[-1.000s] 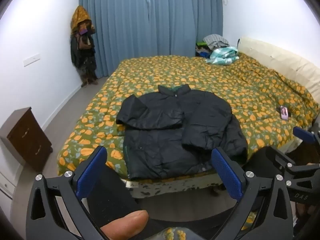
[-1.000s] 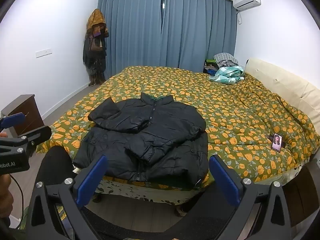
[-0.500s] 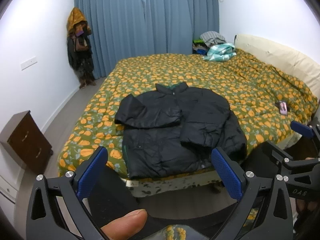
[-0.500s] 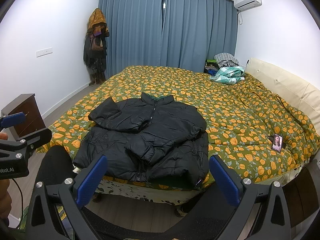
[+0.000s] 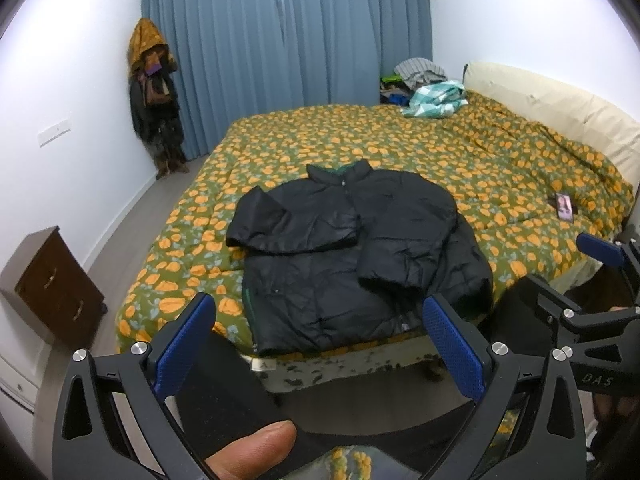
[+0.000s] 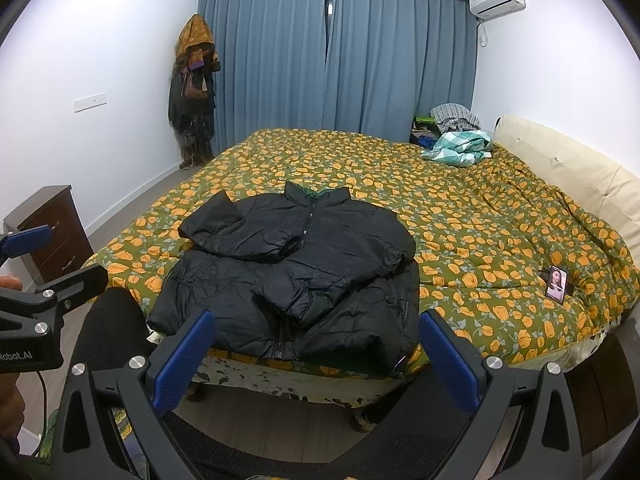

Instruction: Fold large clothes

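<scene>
A black puffer jacket (image 5: pixel 344 256) (image 6: pixel 296 276) lies face up at the near edge of the bed (image 5: pixel 460 160) (image 6: pixel 460 216), both sleeves folded across its chest and the collar pointing away. My left gripper (image 5: pixel 318 344) hangs open in the air short of the bed's edge, nothing between its blue pads (image 5: pixel 182 344). My right gripper (image 6: pixel 314 358) is also open and empty, held back from the jacket's hem. The right gripper shows at the right edge of the left wrist view, the left gripper at the left edge of the right wrist view.
A phone (image 5: pixel 564 208) (image 6: pixel 557 283) lies on the orange-flowered quilt to the right. A checked cloth (image 6: pixel 460 146) sits at the far corner by the cream headboard (image 6: pixel 568 168). A brown nightstand (image 5: pixel 52 284) stands left, coats (image 6: pixel 194 88) hang by blue curtains.
The left wrist view has tilted slightly downward and nearer the bed; the jacket sits a little lower and larger. The right gripper has barely moved. Both stay open.
</scene>
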